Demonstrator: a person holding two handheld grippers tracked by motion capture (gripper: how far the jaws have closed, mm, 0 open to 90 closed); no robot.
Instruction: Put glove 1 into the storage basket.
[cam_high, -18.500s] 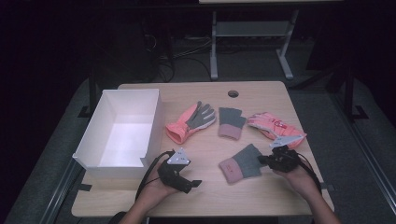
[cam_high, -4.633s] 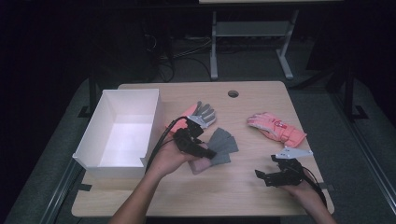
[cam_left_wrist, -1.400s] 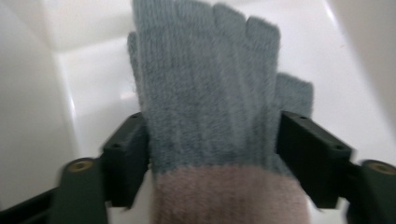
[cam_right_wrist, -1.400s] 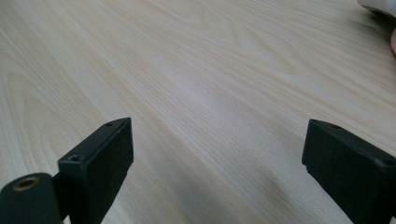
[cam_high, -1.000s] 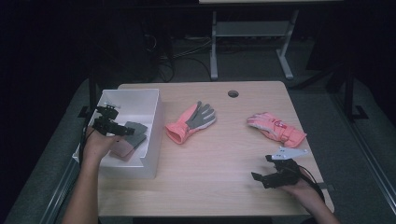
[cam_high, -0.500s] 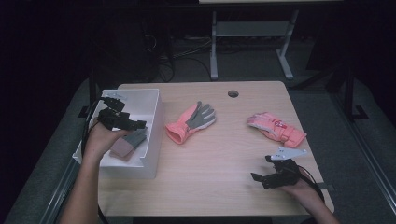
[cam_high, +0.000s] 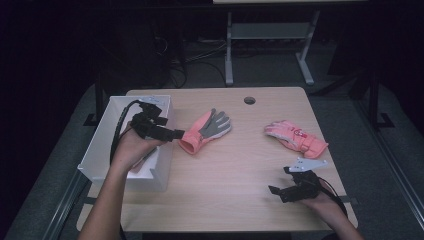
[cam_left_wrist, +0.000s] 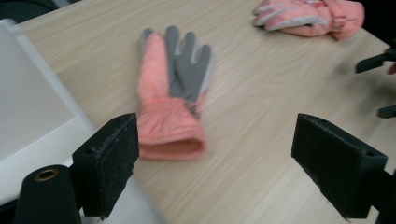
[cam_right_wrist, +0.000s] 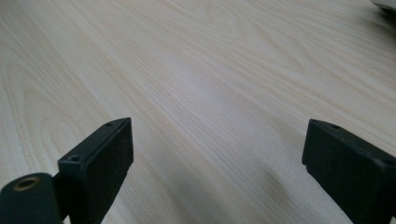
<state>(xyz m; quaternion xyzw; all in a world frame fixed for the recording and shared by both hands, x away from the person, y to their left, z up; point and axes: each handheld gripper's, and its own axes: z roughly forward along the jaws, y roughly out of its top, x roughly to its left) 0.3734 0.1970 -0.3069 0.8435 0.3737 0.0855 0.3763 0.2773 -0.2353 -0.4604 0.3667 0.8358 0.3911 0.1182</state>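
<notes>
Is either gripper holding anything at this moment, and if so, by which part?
Nothing is held. The left gripper is open at the white box, aimed at the coral glove; the right gripper is open above bare table.

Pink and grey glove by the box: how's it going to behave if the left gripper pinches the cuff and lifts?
The pink and grey glove lies flat and limp, so it will probably droop from the pinch point. The padded cuff looks thick and soft, so the left gripper, whose fingers stand wide open, should bite well. It looks light; pushed, it would likely bunch rather than slide.
</notes>
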